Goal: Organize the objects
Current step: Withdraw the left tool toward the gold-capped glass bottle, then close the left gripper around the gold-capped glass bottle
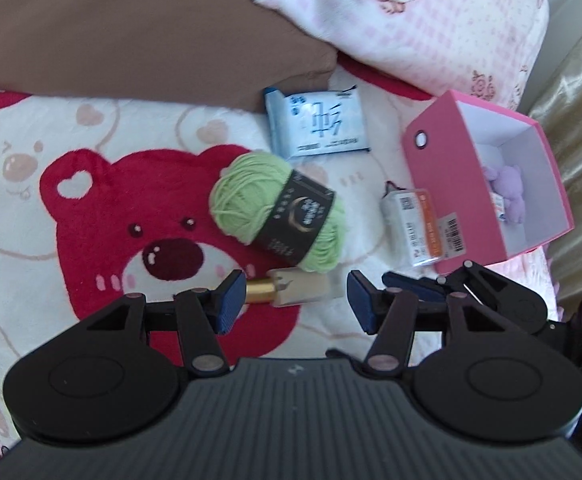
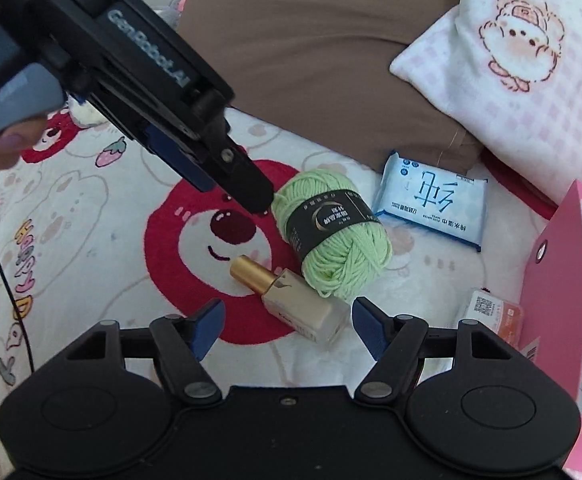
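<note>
A glass bottle with a gold cap (image 2: 291, 300) lies on the bear-print blanket, between the open blue pads of my right gripper (image 2: 289, 332). It also shows in the left wrist view (image 1: 291, 290), between my open left gripper's pads (image 1: 297, 302). A green yarn ball (image 1: 277, 210) with a black band lies just beyond it (image 2: 333, 234). The left gripper (image 2: 227, 184) hovers left of the yarn in the right wrist view. A pink box (image 1: 451, 184) stands open at right with a purple plush toy (image 1: 507, 192) inside.
A blue-white wipes pack (image 1: 317, 124) lies beyond the yarn. A small orange-labelled packet (image 1: 415, 228) lies beside the box. A brown cushion (image 1: 131, 28) and a pink checked pillow (image 1: 431, 20) lie at the back. The right gripper's tip (image 1: 423, 288) shows near the box.
</note>
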Motion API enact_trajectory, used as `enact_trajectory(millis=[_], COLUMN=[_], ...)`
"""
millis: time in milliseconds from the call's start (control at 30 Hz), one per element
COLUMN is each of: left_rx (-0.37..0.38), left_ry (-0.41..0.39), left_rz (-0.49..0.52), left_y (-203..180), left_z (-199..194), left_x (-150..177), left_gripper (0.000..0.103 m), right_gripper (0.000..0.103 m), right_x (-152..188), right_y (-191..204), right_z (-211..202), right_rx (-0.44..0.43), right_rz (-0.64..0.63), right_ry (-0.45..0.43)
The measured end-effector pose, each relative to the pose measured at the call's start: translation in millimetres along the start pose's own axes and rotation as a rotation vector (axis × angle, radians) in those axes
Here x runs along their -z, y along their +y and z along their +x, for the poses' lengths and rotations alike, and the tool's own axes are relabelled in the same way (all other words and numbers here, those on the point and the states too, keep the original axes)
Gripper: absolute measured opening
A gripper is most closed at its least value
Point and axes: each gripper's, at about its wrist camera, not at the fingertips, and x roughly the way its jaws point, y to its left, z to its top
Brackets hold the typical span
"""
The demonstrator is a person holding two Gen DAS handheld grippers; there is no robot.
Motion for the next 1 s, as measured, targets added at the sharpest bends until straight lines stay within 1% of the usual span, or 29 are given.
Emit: enact_trajectory(millis=[100,167,233,300,367,467,633,733,767,800,833,900,967,1000], left_rx=[-0.015,0.0,0.023,0.014,0.015,0.054,0.052,0.033,0.02,0.015,0.015,0.028,0.036,0.035], left_ry=[-0.022,-0.025,-0.003,-0.032,-0.044,-0.011,0.0,0.002,-0.005,-0.02,-0.025,-0.018,-0.028,-0.04], left_rz=[0.012,0.006,-0.006,0.004,0.016,0.023,0.067,0.062,0.066,0.067,0.054,0.003,-0.015,-0.021], left_y=[12,20,28,29,28,26,20,23,24,25,26,31,33,34], left_z=[11,22,34,41,49,64,80,86,87,86,85,83,82,83], left_x=[1,2,-1,-6,-9,-7,3,9,11,13,14,17,21,23], left_gripper=[0.055,0.055,0.055,0.055,0.055,0.055,0.055,0.055,0.056,0.061,0.064,0.064,0.065,0.068], right_gripper=[0.075,0.075,0.075,0.075,0.075,0.075,0.076,0.078,0.078,0.078,0.079,0.08,0.079,0.079], right_x=[9,14,20,26,30,33,38,41,41,41,41,41,41,41], right_y=[0,-1,-3,-6,-8,-12,-13,-9,-8,-6,-5,-1,3,5], right_z=[22,32,40,46,51,57,61,63,63,65,66,66,66,65], right_rx=[0.037,0.024,0.013,0.04,0.072,0.098,0.11,0.125,0.125,0.133,0.145,0.151,0.161,0.161], right_rz=[0.001,0.005,0.029,0.053,0.057,0.062,0.086,0.08,0.084,0.086,0.087,0.093,0.083,0.073], right_ry=[-0.007,-0.004,-0.007,-0.021,-0.014,-0.004,-0.009,-0.007,-0.005,-0.002,-0.002,-0.006,-0.001,-0.002])
